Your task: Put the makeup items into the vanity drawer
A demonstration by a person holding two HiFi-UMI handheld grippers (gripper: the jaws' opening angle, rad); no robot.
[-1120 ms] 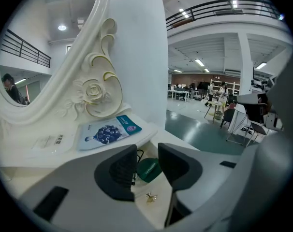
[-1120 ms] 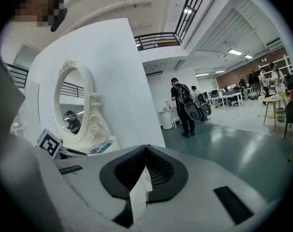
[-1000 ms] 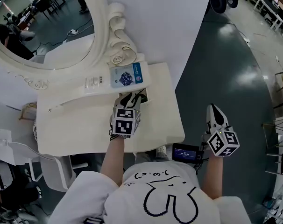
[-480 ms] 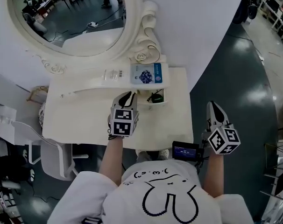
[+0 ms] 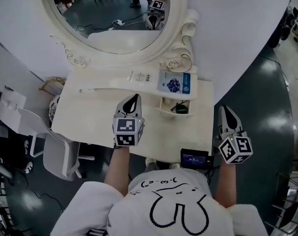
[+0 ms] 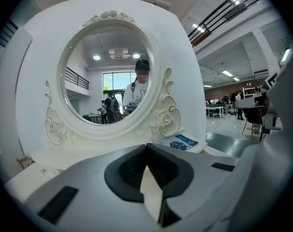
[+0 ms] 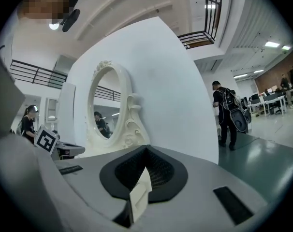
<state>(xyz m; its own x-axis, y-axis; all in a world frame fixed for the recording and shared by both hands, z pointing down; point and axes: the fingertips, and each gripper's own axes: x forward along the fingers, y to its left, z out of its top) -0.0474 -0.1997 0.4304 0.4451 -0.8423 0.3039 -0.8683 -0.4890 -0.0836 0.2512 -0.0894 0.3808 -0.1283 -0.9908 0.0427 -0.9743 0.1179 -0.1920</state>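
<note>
The left gripper [image 5: 133,100] hovers above the counter [image 5: 85,124]; its jaws have just been closing and now meet tip to tip with nothing between them. The right gripper [image 5: 224,113] hangs beyond the counter's right edge, likewise clenched and empty. Just right of the left gripper, the vanity drawer [image 5: 164,111] stands open with a dark makeup item [image 5: 181,109] inside. Behind the drawer, a blue-printed box [image 5: 174,84] lies at the foot of the oval mirror [image 5: 114,18]
</note>
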